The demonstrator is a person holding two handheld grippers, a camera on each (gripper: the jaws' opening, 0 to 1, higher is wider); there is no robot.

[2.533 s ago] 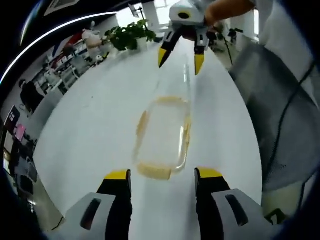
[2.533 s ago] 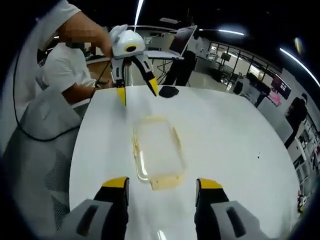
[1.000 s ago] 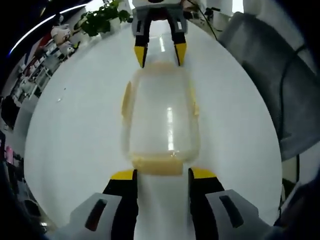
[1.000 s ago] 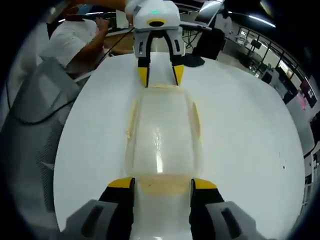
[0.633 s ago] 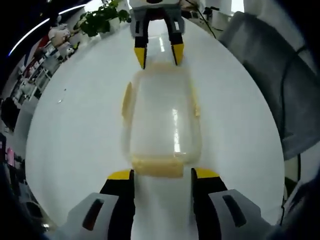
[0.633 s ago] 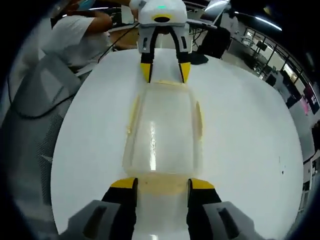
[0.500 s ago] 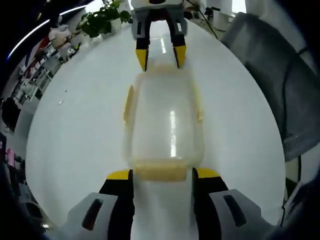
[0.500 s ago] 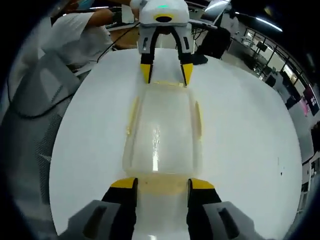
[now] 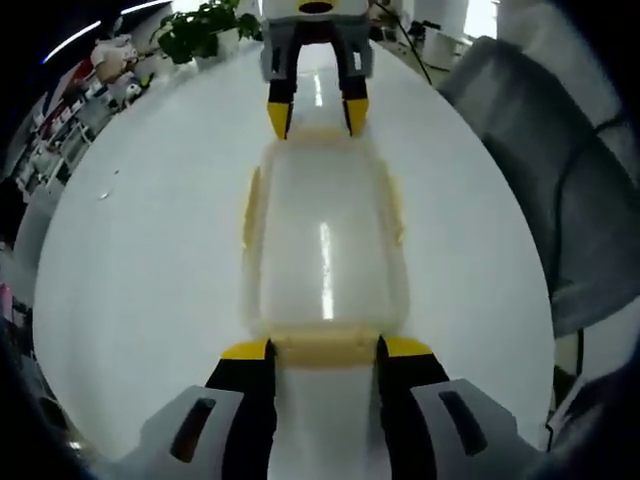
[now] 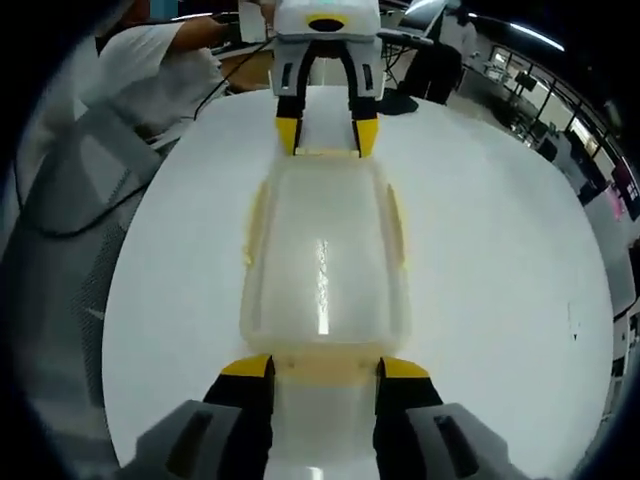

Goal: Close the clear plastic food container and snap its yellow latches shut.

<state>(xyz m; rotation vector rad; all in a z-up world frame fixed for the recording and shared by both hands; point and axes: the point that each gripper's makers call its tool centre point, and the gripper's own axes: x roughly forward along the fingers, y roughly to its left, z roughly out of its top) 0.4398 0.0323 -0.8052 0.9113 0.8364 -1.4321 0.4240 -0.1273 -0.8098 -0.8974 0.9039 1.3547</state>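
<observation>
container (image 9: 325,240) — lid on, mid white bench (image 9: 150,230) | left hand-held gripper (image 9: 322,350) open at one end latch (image 9: 325,345) | right hand-held gripper (image 10: 322,368) open at the other end | room — office, plant (image 9: 195,25), grey chair (image 9: 545,170)

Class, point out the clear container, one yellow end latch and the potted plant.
container (image 9: 322,235), left gripper view, middle of lid
end latch (image 10: 325,370), right gripper view, middle of yellow flap
potted plant (image 9: 195,28), left gripper view, leaves
</observation>
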